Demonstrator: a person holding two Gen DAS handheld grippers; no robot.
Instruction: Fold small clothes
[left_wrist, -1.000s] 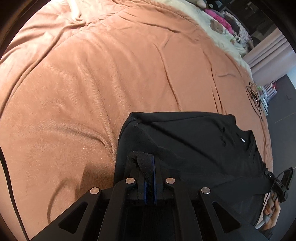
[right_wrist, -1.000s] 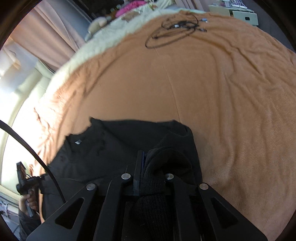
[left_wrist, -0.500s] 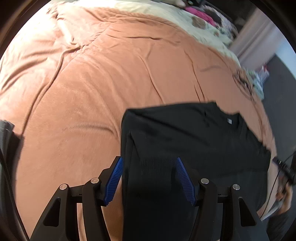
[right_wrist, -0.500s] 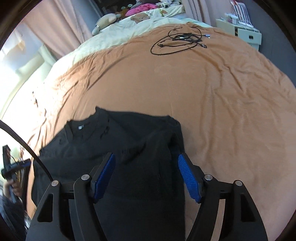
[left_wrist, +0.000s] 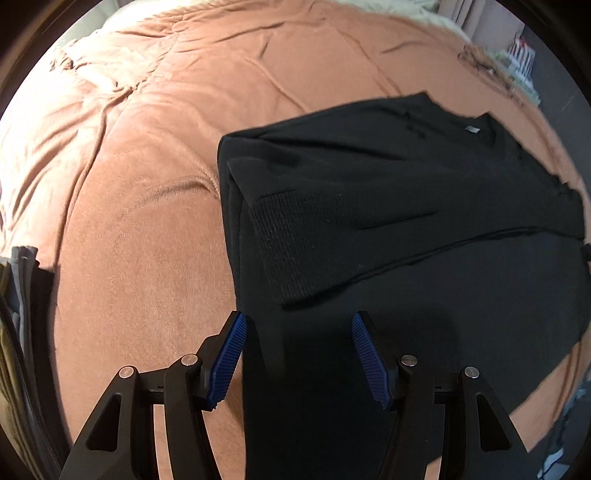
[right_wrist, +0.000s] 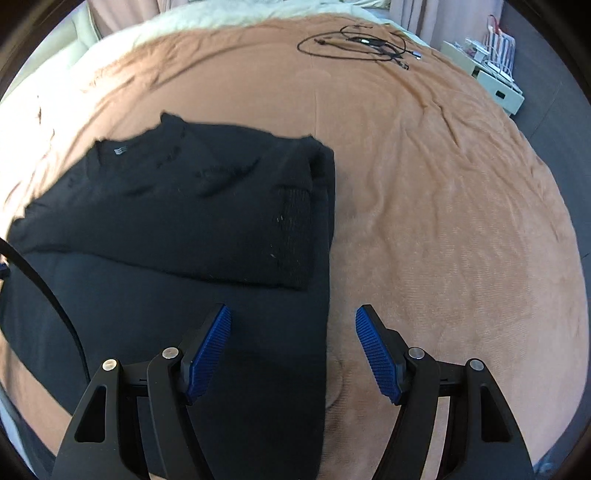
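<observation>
Lying flat on the orange-brown bedspread (right_wrist: 424, 177), the black sweater (right_wrist: 192, 206) has both sleeves already laid across its chest, ribbed cuffs (left_wrist: 295, 240) turned inward, so we judge the side folds done. Our left gripper (left_wrist: 297, 354) hangs just above the garment's left edge with its blue pads spread wide and nothing between them; our right gripper (right_wrist: 293, 350) is likewise released, straddling the right edge, one finger over cloth and one over bare blanket. What is left, as we read it, is to bring the hem up toward the collar (right_wrist: 118, 147) and set the bundle aside. A coil of black cable (right_wrist: 362, 40) lies well apart at the far side, and a stack of folded clothes (left_wrist: 18, 332) shows at the left rim
</observation>
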